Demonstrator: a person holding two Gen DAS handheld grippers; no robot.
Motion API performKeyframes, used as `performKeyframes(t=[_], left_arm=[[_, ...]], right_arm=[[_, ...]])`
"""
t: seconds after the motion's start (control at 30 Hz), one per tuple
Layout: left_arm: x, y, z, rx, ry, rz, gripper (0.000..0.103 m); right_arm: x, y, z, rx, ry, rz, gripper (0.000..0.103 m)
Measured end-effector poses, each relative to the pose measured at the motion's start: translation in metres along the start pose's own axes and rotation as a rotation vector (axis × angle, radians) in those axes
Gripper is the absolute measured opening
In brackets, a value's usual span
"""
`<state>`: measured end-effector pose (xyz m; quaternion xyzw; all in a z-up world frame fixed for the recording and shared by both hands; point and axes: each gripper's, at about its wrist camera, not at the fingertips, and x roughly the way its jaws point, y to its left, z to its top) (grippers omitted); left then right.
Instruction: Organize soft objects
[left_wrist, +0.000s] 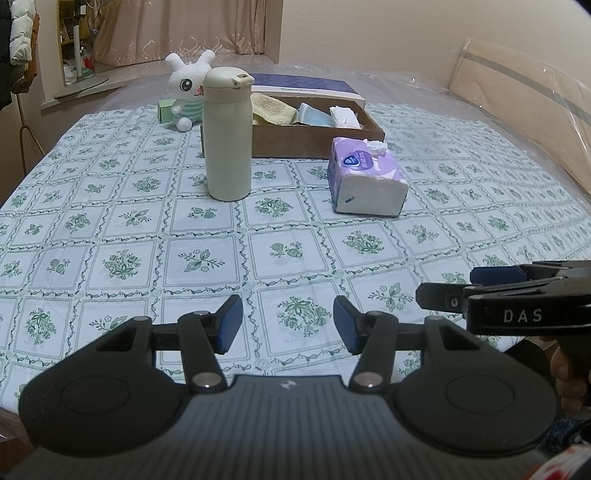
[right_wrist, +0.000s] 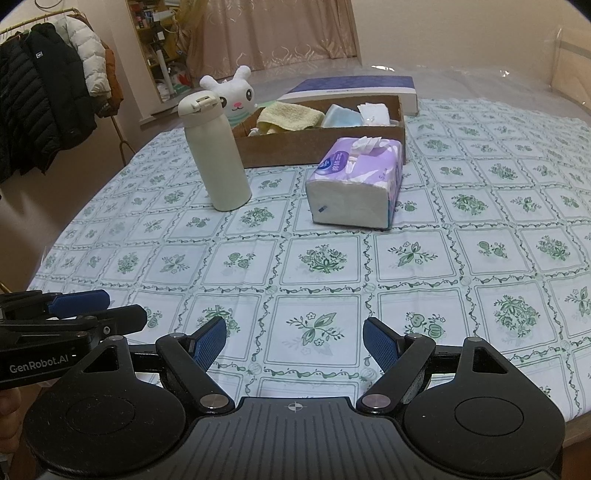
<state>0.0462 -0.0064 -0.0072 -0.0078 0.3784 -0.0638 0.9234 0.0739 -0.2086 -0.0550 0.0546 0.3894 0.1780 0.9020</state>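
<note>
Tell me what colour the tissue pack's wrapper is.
Purple with white swirls, on the tissue pack; its near end is plain white. Right wrist view shows it best.

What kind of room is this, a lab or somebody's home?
Most likely a home: puffy winter jackets on a rack, beige patterned curtains, and a table under a floral green-and-white tablecloth.

Left tool (left_wrist: 288, 325) and right tool (right_wrist: 294, 341) hover side by side, jaws spread, holding nothing
</note>
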Motion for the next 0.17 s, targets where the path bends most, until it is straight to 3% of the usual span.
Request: performKeyframes(t=[0.17], left_arm=[[0.003,0.0016,0.001,-0.006,0.008,0.0,0.052]], right_arm=[[0.0009,-0.0005,-0.0005,0.002,0.002,-0.001,0.081]])
